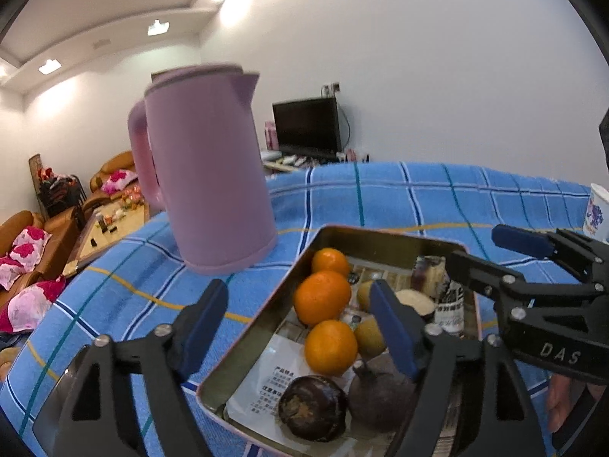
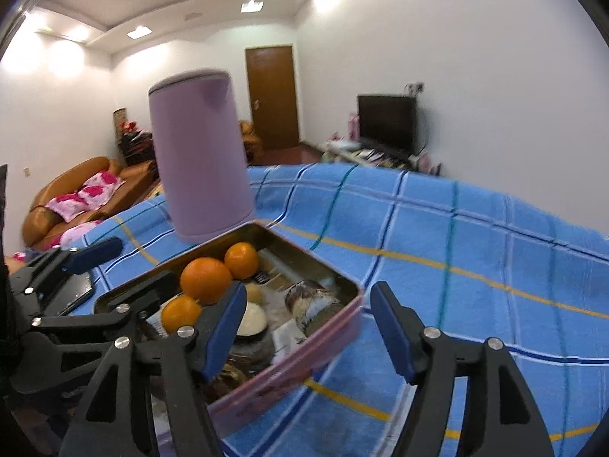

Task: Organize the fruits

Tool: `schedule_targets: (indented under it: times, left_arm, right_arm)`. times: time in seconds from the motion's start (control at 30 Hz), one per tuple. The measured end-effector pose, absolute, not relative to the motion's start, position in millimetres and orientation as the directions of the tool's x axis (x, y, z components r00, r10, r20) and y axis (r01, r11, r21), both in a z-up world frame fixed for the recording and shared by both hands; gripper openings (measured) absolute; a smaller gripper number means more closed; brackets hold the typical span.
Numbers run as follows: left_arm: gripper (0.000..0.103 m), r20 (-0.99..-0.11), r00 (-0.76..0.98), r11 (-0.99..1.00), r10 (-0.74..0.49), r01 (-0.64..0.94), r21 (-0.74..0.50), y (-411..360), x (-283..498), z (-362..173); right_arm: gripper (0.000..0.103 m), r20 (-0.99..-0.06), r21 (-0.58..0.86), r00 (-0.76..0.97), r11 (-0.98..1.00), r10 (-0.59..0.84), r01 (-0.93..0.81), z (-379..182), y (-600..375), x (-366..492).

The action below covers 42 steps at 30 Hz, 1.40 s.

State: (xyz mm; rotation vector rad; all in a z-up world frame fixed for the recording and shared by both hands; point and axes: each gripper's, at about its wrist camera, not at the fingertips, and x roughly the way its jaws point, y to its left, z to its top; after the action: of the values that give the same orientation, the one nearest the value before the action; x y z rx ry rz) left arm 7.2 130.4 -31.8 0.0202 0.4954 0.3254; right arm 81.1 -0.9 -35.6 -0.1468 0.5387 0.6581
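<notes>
A pink-rimmed metal tin (image 1: 213,381) lies on the blue checked cloth and holds three oranges (image 1: 322,297), two dark purple fruits (image 1: 312,407), small yellow-green fruits (image 1: 368,337) and a cut white-fleshed piece (image 1: 415,302). My left gripper (image 1: 300,327) is open and empty, straddling the tin's left wall. My right gripper (image 2: 304,323) is open and empty, straddling the tin's right wall (image 2: 323,339); it also shows in the left wrist view (image 1: 491,251). The oranges (image 2: 205,280) show in the right wrist view, with the left gripper (image 2: 118,266) beside them.
A tall pink kettle (image 1: 207,175) stands on the cloth just behind the tin, also in the right wrist view (image 2: 201,160). A white printed cup (image 1: 597,211) stands at the far right. A dark phone (image 2: 78,291) lies left of the tin. Sofas and a TV are beyond the table.
</notes>
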Motion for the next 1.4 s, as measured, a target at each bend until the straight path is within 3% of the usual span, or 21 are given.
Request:
schedule_targets:
  times: [0.07,0.13,0.43,0.6,0.7,1.4]
  left_arm:
    - [0.094,-0.442,0.840,0.948,0.314,-0.304,0.097,127.9,3.3,-29.0]
    - [0.098,-0.423,0.845,0.944,0.328,-0.315,0.101,126.5,-0.1,-27.1]
    - [0.101,-0.351,0.876,0.942,0.332,-0.328,0.074,123.9,-16.1,-19.2]
    - [0.102,-0.349,0.879,0.944,0.326,-0.323,0.070,122.3,-17.0,-19.6]
    - [0.103,-0.349,0.879,0.944,0.325,-0.322,0.069,121.7,-16.9,-20.0]
    - [0.103,-0.353,0.877,0.943,0.326,-0.325,0.064,122.4,-19.2,-21.2]
  right_arm:
    - [0.069,-0.498,0.024,0.690,0.804,0.525,-0.594,-33.4,-6.5,77.1]
    - [0.069,-0.484,0.022,0.704,0.812,0.520,-0.584,-31.4,-10.8,75.3]
    - [0.070,-0.414,-0.052,0.771,0.833,0.484,-0.550,-23.6,-25.2,56.1]
    - [0.072,-0.409,-0.051,0.782,0.843,0.471,-0.535,-23.1,-33.3,54.6]
    - [0.081,-0.399,-0.037,0.788,0.851,0.468,-0.524,-22.6,-37.8,54.4]
    - [0.081,-0.409,-0.044,0.780,0.843,0.474,-0.536,-22.5,-35.9,51.5]
